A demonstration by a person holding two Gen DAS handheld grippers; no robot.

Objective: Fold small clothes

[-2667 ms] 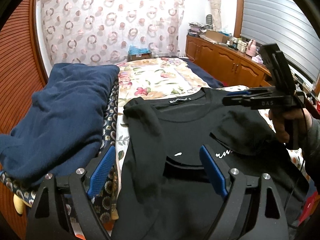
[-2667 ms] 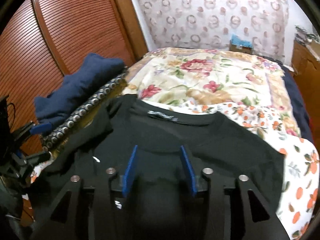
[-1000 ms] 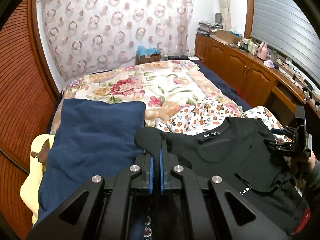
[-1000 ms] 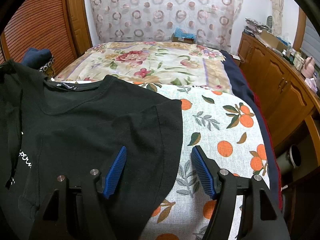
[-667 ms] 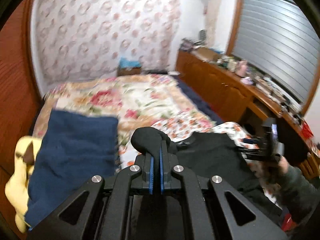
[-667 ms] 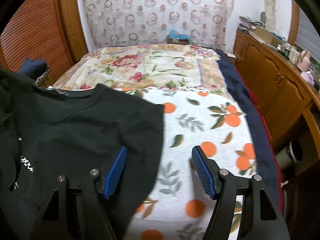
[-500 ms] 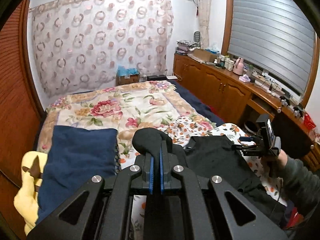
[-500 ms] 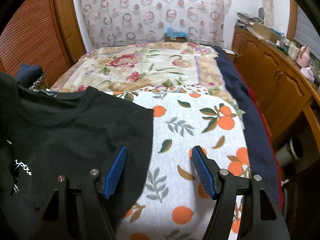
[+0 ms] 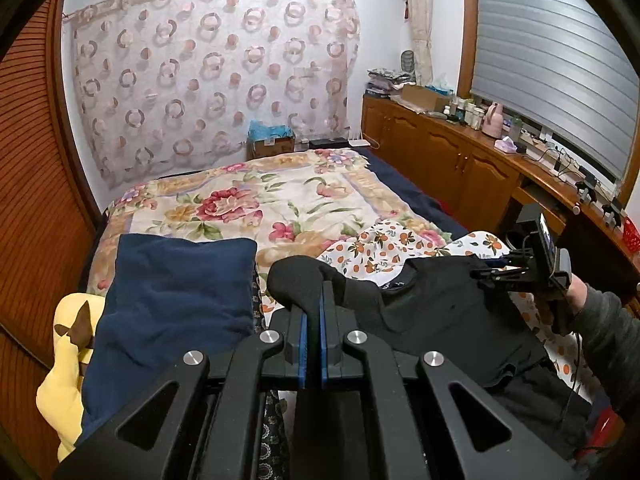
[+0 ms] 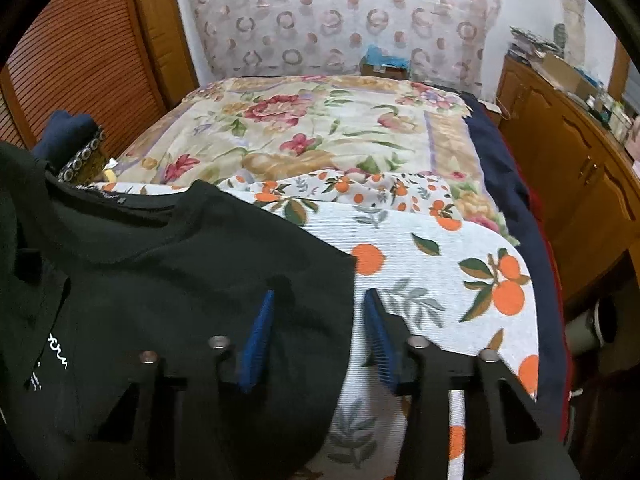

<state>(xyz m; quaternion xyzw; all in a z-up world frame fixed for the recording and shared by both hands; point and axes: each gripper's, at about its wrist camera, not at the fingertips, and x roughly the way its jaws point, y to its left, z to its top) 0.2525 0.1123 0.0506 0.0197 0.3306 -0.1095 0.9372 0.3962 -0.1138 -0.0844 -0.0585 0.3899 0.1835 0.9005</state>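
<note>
So the fold is barely underway here. The black cotton t-shirt with small white lettering lies on the orange-print white sheet at the near end of the bed, with its left side lifted off the surface. The left gripper is clamped tight on a bunched bit of the shirt's fabric, looks like the shoulder or sleeve, and holds it up above the folded navy blue blanket beside it. The right gripper has its jaws spread wide, straddling the shirt's right edge, with nothing pinched yet. From the left wrist view it sits low by the far side of the shirt. Judging by this, no neat fold is finished: the sides, the sleeves and the halving all look left to do.
</note>
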